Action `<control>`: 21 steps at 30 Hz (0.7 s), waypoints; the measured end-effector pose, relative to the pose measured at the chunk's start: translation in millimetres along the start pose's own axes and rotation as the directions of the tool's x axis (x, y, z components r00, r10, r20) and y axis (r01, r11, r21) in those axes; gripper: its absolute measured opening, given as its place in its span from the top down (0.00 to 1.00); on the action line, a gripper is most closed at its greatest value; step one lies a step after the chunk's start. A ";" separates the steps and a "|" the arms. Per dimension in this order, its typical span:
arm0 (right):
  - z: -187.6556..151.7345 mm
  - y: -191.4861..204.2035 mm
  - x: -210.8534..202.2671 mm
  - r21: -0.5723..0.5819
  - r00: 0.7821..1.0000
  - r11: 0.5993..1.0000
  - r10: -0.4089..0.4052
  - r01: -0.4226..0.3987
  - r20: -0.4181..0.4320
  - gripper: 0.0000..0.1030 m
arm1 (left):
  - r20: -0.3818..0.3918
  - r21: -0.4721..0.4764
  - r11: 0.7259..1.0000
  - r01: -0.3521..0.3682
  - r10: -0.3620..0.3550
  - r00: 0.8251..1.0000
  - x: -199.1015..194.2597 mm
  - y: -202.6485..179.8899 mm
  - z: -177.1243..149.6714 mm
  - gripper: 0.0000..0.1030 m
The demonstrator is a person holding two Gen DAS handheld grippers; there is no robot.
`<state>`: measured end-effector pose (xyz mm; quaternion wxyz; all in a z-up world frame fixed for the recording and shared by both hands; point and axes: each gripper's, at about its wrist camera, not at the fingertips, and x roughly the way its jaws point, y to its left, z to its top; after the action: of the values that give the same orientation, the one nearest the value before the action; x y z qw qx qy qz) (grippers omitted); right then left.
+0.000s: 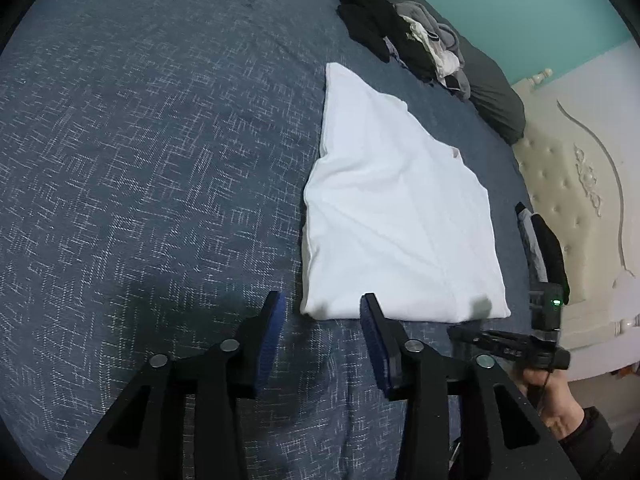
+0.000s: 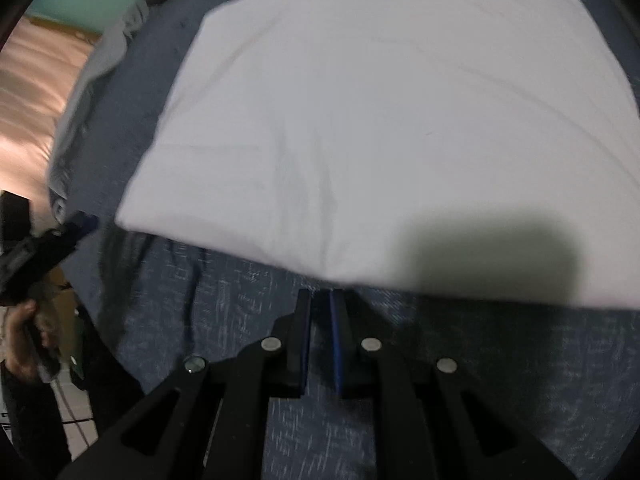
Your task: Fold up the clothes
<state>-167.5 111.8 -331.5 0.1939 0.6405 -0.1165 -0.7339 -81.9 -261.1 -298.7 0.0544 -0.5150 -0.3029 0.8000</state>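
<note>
Shirt (image 1: 396, 216) lies folded flat on the bed (image 1: 160, 160), at one o'clock from the left gripper (image 1: 323, 308), whose jaws gape empty. Right gripper (image 2: 320, 300) is pinched nearly closed, holding nothing; a pile (image 1: 416, 44) at twelve o'clock looks unfolded.

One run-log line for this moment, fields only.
stage: white garment folded flat on bed | left gripper: open, empty | right gripper: shut, empty | pending: clothes pile

— What's lying under everything?
— A blue patterned bedspread (image 1: 160, 160) is covering the bed.
— And further back?
— A cream tufted headboard (image 1: 580, 208) is standing against a teal wall (image 1: 520, 0).
</note>
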 end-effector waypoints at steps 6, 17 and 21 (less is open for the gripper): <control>-5.1 -39.8 -50.7 0.075 0.995 0.997 0.018 -0.026 0.102 0.92 | -0.028 -0.036 0.999 0.030 -0.031 0.999 15.2 3.6 1.1 0.44; -24.8 -123.3 -104.3 0.231 0.978 0.971 0.014 -0.063 0.209 0.92 | -0.058 -0.144 0.987 0.064 -0.073 0.996 49.6 22.1 -1.3 0.44; -28.6 -136.1 -113.8 0.256 0.972 0.964 0.013 -0.075 0.234 0.92 | -0.046 -0.156 0.984 0.092 -0.100 0.994 54.8 20.2 -0.8 0.45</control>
<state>-145.9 285.5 -291.1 0.1087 0.5684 -0.2488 -0.7767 -102.1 -255.3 -353.2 0.0611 -0.5236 -0.3864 0.7568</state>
